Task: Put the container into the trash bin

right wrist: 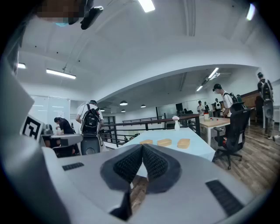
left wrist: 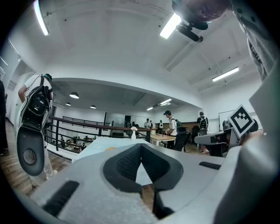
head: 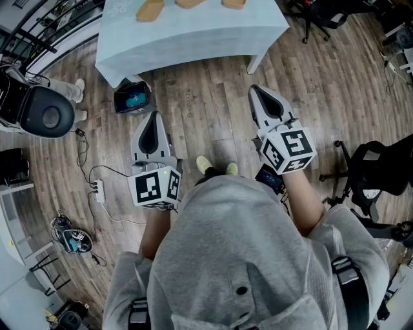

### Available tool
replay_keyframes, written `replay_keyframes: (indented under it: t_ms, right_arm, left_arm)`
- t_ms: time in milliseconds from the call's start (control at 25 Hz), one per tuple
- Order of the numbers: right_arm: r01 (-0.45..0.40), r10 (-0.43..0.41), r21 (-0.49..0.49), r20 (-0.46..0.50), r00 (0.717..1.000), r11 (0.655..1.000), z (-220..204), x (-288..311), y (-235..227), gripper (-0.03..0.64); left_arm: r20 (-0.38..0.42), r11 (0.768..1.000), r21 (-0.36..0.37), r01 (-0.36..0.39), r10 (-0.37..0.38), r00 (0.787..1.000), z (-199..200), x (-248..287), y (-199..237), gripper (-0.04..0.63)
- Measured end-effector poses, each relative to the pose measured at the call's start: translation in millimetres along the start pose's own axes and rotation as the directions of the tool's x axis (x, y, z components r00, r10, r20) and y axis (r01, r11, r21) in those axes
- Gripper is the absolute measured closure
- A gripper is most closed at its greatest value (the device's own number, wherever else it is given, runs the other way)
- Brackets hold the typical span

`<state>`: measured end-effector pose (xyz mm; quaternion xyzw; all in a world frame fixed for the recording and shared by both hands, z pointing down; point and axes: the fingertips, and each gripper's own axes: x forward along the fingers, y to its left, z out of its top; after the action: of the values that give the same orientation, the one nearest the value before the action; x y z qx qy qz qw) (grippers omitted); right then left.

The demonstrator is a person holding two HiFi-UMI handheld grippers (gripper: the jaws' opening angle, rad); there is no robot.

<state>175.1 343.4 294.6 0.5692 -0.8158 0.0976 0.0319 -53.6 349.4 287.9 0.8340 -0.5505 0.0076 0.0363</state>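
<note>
Three tan containers lie on the far side of the light-blue table [head: 193, 35]; the left one [head: 150, 9] shows most, and in the right gripper view they sit in a row [right wrist: 164, 141]. A small dark trash bin [head: 132, 97] with something blue inside stands on the floor by the table's left leg. My left gripper [head: 153, 116] is shut and empty, held level in front of my body; its jaws meet tip to tip [left wrist: 141, 149]. My right gripper [head: 254, 89] is also shut with nothing in it [right wrist: 142, 149], short of the table's near edge.
A black office chair [head: 48, 111] stands at the left with a person's feet [head: 79, 85] behind it. Another black chair [head: 377, 164] is at the right. A power strip with cables [head: 99, 189] lies on the wood floor. A white vase [right wrist: 176, 124] stands on the table's far end.
</note>
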Motion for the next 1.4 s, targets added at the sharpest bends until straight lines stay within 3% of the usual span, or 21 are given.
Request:
replay_keyframes:
  t_ms: [800,1040,1400]
  right_arm:
    - [0.023,-0.023,0.003,0.053,0.998,1.000,2.5,50.7,28.6,0.591]
    - [0.036,-0.037,0.030,0.053,0.998,0.999,-0.5,49.5,35.9,0.591]
    - [-0.004,0.005,-0.034,0.049,0.999,0.999,0.7,52.1,42.5,0.591]
  left_arm:
    - [0.016,0.998,0.046,0.038,-0.039,0.999,3.0,29.3,39.6,0.577]
    - [0.013,0.998,0.030,0.049,-0.049,0.999,-1.1,22.6,47.3,0.577]
    - [0.038,0.997,-0.001,0.071,-0.071,0.997,-4.1,27.6,49.9,0.577]
